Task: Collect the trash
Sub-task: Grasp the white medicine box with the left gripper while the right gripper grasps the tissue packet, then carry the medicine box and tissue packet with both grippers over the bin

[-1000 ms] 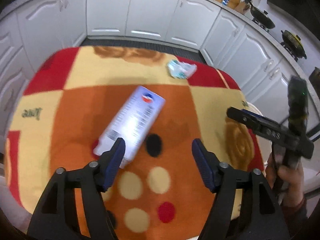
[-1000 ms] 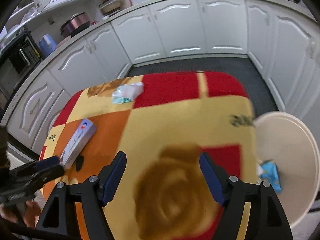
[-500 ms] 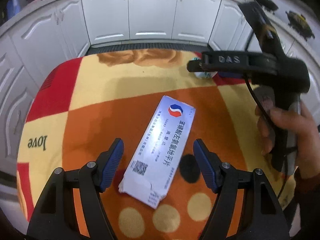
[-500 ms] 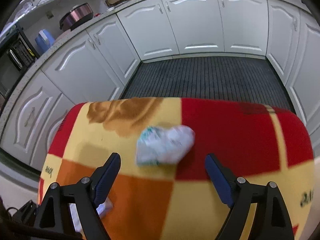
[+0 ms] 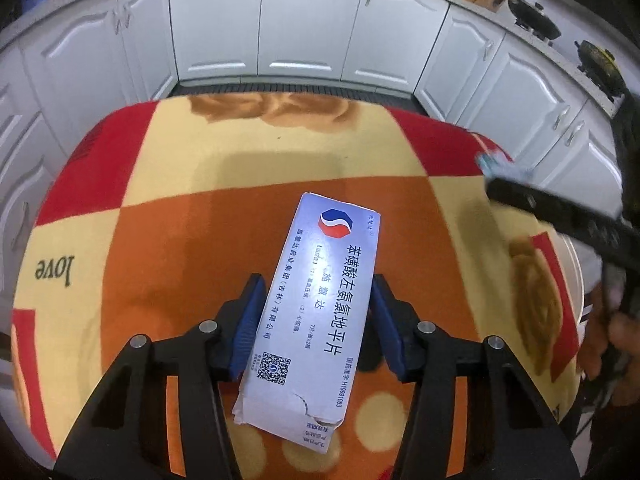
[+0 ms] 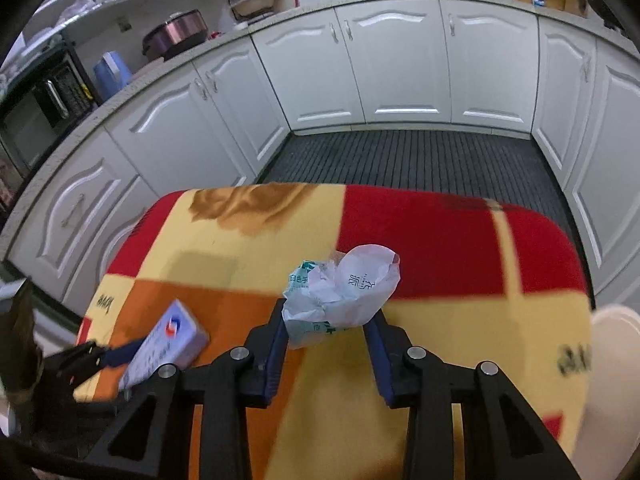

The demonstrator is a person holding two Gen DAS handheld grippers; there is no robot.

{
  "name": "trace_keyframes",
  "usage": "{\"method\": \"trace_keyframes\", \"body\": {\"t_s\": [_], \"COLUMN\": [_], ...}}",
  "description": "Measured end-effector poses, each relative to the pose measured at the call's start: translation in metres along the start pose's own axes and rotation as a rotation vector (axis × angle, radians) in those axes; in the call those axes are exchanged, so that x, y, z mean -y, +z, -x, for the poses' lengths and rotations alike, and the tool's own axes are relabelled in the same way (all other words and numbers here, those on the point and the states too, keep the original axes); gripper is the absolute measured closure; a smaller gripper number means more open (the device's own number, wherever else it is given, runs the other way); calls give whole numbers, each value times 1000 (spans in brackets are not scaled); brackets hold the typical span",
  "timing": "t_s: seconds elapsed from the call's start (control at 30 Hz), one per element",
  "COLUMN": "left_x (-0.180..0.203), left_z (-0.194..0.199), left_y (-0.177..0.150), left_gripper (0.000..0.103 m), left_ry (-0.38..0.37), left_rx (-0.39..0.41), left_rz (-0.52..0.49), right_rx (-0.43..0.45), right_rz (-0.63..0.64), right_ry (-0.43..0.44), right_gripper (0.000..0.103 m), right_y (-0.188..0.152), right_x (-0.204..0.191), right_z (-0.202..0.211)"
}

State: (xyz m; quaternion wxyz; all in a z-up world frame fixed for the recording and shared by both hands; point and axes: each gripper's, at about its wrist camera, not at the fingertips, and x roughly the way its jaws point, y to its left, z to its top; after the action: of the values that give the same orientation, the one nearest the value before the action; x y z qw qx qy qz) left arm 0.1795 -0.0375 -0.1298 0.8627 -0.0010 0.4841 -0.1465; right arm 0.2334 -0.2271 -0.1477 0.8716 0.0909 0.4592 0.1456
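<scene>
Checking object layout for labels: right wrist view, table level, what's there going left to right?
left gripper → medicine box → crumpled wrapper, between the right gripper fingers → white bin past the blanket-covered table edge.

Left wrist camera is looking steeply down, close over the blanket-covered table (image 5: 248,208), facing the white cabinets (image 5: 304,20) along the top of frame. Right wrist camera is sitting slightly higher, facing those same cabinets (image 6: 396,60). Both are sharing the table (image 6: 460,320) and the medicine box (image 5: 316,312) (image 6: 168,344).
</scene>
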Motion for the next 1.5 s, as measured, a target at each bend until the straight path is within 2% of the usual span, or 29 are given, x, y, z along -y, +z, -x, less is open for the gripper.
{"method": "trace_keyframes", "body": {"t_s": [0.23,0.63,1.07,1.5], "left_x": [35,96,145,224], "left_z": [26,49,45,22], "left_y": [-10,-21,-20,-11], "left_gripper": [52,52,53,53], "left_ry": [-13,-36,-68,-179], "left_rx": [52,106,118,92], "left_rz": [-36,-126,-187,-271], "right_rx": [27,98,110,117], "right_rz": [-3,-40,-87,-200], "right_ry": [-30,-74,-118,-209], "right_gripper": [67,67,67,67], "right_y": [-45,-76,-97,-116], "right_x": [8,22,51,114], "right_z": [46,104,127,152]}}
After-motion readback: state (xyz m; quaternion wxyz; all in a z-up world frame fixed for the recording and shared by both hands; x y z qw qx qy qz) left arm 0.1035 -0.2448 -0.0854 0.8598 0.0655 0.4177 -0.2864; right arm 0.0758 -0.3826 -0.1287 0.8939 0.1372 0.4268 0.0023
